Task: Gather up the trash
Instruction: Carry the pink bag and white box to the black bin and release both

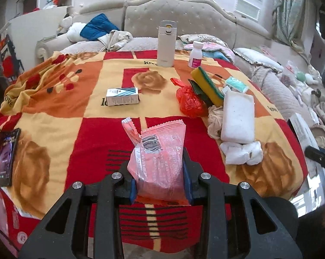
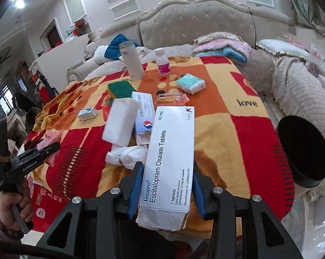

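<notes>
Room: bedroom, tufted beige headboard (image 1: 179, 15) at the back, cluttered bedding beyond the surface
Surface: covered by a red, orange and yellow blanket (image 1: 61, 99) printed "love"; trash and household items spread over it
Left gripper (image 1: 161, 185): clenched on a pink plastic wrapper (image 1: 160, 157), barcode side up, lifted off the blanket over the near edge
Right gripper (image 2: 165, 192): clenched on a white Lexapro tablet box (image 2: 171, 159), long side pointing away, held above the near edge
White foam block (image 1: 238, 116): right half of the surface, tilted on crumpled white tissue (image 1: 242, 152)
Thermos (image 1: 165, 43): upright, far edge, middle
Yellow-green sponge (image 1: 206, 85): leaning, just behind the foam block
Red plastic bag (image 1: 189, 100): crumpled, touching the sponge's left side
Pill bottle (image 1: 196, 54): upright, far edge, right of the thermos
Small blue-striped box (image 1: 122, 96): centre, lying alone
Black round bin (image 2: 303, 153): off the right edge, opening facing the camera
</notes>
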`<state>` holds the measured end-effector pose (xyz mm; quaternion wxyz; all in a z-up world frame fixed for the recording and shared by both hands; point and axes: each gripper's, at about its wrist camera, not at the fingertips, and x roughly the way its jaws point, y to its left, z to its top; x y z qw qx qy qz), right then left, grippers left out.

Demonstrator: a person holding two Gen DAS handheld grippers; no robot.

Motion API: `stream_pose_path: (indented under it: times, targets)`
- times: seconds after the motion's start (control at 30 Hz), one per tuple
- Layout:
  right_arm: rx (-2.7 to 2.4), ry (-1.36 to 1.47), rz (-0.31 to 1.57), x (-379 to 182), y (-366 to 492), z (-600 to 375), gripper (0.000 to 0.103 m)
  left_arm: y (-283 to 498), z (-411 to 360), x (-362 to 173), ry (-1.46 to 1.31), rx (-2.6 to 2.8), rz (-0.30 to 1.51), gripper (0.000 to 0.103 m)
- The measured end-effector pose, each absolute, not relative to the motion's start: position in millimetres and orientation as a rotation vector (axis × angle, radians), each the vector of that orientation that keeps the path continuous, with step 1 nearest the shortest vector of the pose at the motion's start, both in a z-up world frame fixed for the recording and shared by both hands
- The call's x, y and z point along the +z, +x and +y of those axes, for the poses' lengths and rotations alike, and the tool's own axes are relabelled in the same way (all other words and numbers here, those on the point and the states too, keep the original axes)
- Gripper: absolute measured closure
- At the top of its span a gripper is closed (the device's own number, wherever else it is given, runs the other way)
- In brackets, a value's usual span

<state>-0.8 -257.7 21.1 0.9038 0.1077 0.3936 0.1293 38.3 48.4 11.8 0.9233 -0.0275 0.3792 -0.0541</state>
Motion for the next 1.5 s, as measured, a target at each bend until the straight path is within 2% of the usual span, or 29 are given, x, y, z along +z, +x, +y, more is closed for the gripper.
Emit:
stream_pose_path:
  times: [0.6,0.97,1.27,1.5]
  targets:
    - [0.283,0.149,0.789,30.2,-9.4,-240.1,0.062,30.1,40.5,1.5,-0.087,-0.121,0.820,0.072]
    - [0.276,0.137,0.786,32.2,-3.9,-248.8,0.062,36.4,17.8,9.6,0.022,-0.022,0.808,0.072]
    - [0.220,0.176,0.738,29.8,-11.7,-300.9,0.062,43.8,-34.6,32.7,0.093,-0.006,0.775,0.072]
    - [0.102,0.285,0.697,20.4,-26.2,-382.1,0.062,47.0,-97.6,48.5,0.152,-0.079,0.747,0.072]
